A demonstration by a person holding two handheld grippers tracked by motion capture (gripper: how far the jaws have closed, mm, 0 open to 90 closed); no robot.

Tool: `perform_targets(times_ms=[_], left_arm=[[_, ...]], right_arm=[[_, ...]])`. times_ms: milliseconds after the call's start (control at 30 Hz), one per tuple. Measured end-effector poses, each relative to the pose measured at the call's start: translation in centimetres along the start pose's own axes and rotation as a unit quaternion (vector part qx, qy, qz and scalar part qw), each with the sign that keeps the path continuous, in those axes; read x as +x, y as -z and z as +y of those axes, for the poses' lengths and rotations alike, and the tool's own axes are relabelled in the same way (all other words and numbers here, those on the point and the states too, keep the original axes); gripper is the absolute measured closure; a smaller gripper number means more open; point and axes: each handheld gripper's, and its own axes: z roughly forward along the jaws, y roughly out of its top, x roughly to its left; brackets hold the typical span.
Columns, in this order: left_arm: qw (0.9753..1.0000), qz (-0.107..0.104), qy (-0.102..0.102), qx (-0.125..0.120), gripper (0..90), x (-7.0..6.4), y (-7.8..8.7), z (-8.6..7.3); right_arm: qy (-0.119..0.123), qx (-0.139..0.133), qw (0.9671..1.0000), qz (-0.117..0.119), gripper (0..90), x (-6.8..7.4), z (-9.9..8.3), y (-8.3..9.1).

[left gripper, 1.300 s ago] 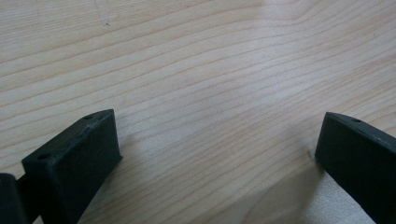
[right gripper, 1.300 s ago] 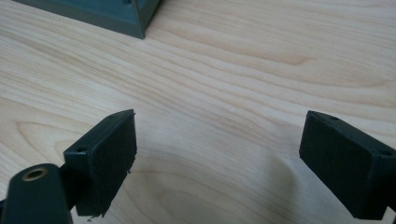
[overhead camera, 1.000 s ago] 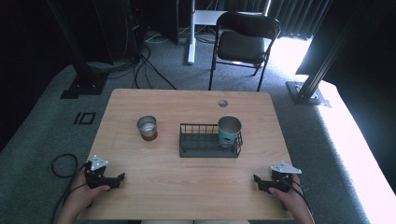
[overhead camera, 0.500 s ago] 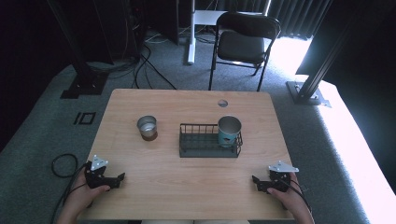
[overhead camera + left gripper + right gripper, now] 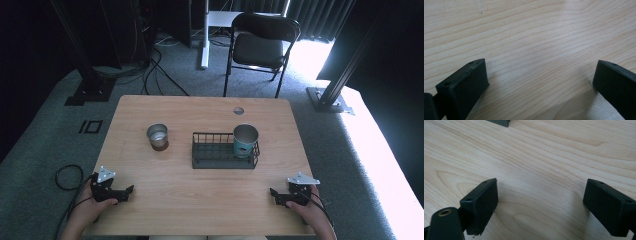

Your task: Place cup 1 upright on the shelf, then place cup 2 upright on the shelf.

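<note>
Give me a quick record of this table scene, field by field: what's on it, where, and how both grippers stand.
surface: wooden table
wire basket: middle of the table, dark, rectangular
teal can: upright in the basket's right end, open top
small metal can: upright on the table, left of the basket, apart from it
left gripper: near left edge, jaws open, holding nothing
right gripper: near right edge, jaws open, holding nothing
beyond the table: black folding chair
</note>
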Motion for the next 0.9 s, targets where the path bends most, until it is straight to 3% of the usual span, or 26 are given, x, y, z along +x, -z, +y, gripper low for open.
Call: perform_targets(times_ms=[600, 900], left_arm=[[1.0, 0.0, 0.0, 0.001, 0.5, -0.13, 0.04, -0.02], [0.9999, -0.008, -0.011, 0.002, 0.5, -0.41, 0.05, 0.02]], right_arm=[[-0.001, 0.0, 1.0, 0.001, 12.1, -0.02, 0.0, 0.01], [-0.001, 0.0, 1.0, 0.001, 12.1, -0.02, 0.01, 0.01]])
